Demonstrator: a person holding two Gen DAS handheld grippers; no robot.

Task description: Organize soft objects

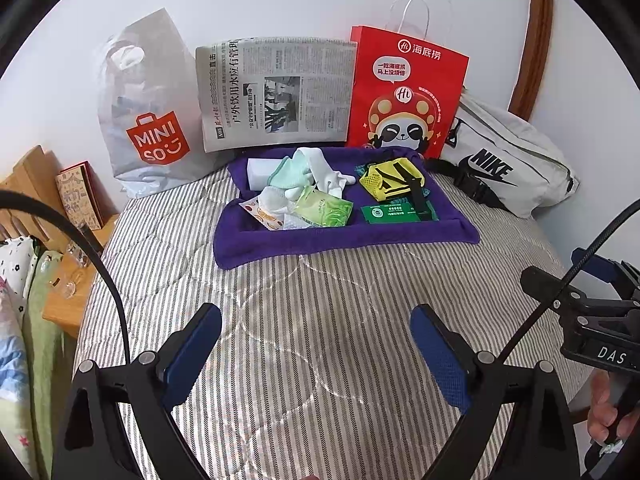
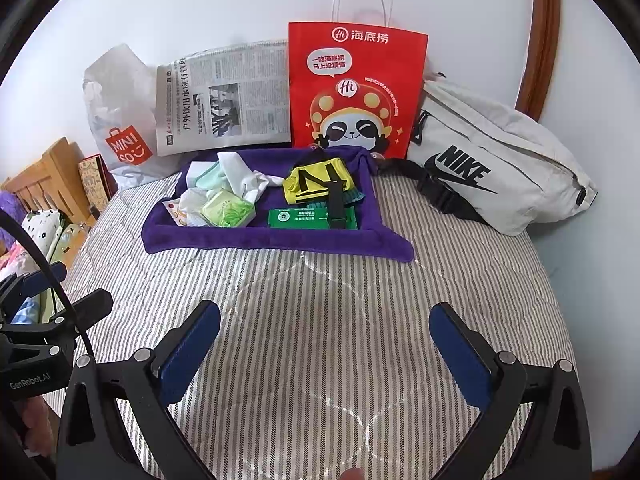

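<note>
A purple cloth tray lies on the striped bed. It holds white socks, a mint cloth, a green tissue pack, a yellow mesh pouch and a green card packet. My left gripper is open and empty above the bedspread, well short of the tray. My right gripper is open and empty too, also short of the tray.
Against the wall stand a Miniso plastic bag, a folded newspaper, a red paper bag and a white Nike bag. A wooden nightstand is at left.
</note>
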